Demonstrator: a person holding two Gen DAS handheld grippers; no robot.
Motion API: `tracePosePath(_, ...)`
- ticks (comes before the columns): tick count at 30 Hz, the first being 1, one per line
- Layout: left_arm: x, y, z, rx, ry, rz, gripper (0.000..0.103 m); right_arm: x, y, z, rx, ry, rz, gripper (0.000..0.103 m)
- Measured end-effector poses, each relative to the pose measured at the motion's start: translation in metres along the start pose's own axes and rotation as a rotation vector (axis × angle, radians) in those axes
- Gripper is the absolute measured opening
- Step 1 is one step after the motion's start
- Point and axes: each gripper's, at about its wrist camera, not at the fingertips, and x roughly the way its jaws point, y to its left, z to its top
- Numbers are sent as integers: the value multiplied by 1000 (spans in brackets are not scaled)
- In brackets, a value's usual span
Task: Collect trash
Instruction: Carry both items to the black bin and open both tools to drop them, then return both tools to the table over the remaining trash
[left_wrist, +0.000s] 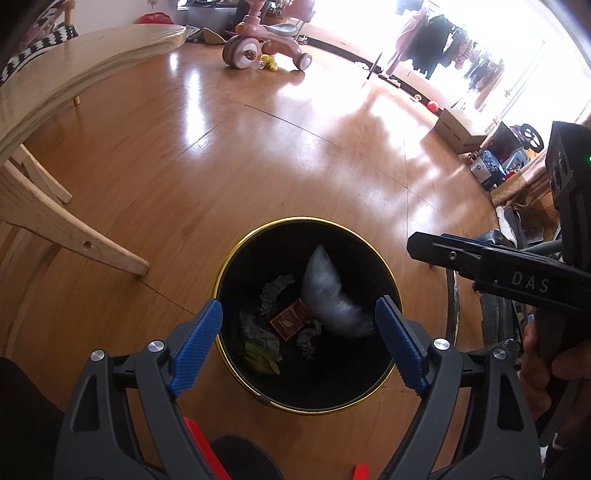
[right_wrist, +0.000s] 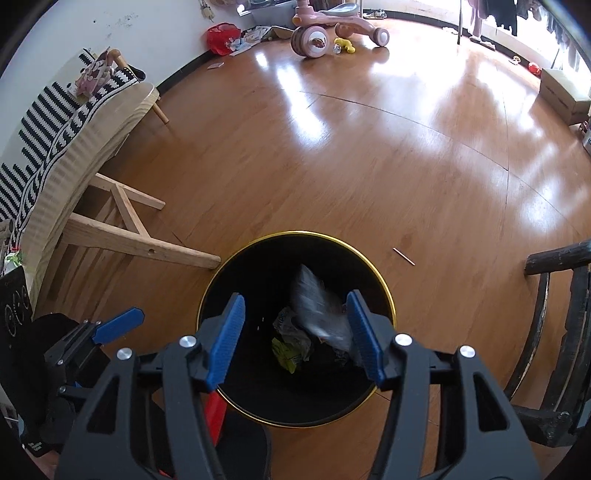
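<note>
Parted wide and gripping nothing, left gripper (left_wrist: 299, 343) and right gripper (right_wrist: 295, 338) both poised over black bin (left_wrist: 236, 254), evidently to drop trash straight in, with blurred pale wrapper (left_wrist: 328, 295) inside among crumpled scraps (left_wrist: 273, 291), too smeared to identify, bin floor lost in darkness.

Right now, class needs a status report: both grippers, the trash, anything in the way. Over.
Left gripper open, empty. Right gripper open, empty. Blurred white bag dropping into bin. Nothing blocking the bin mouth.
</note>
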Motion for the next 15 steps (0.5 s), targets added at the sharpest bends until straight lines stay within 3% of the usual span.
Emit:
tracePosePath(8,-20,6,5,-26,-50,2,83,-11,8,7,-6,-35,25,56)
tracePosePath(12,-64,40,17,-135,-153,-19,83,-19,22,18,-17,-61,51,56)
tracePosePath(15,-117,75,31,-197,-239,14,83,-23,47,30,-47,-75,85,57)
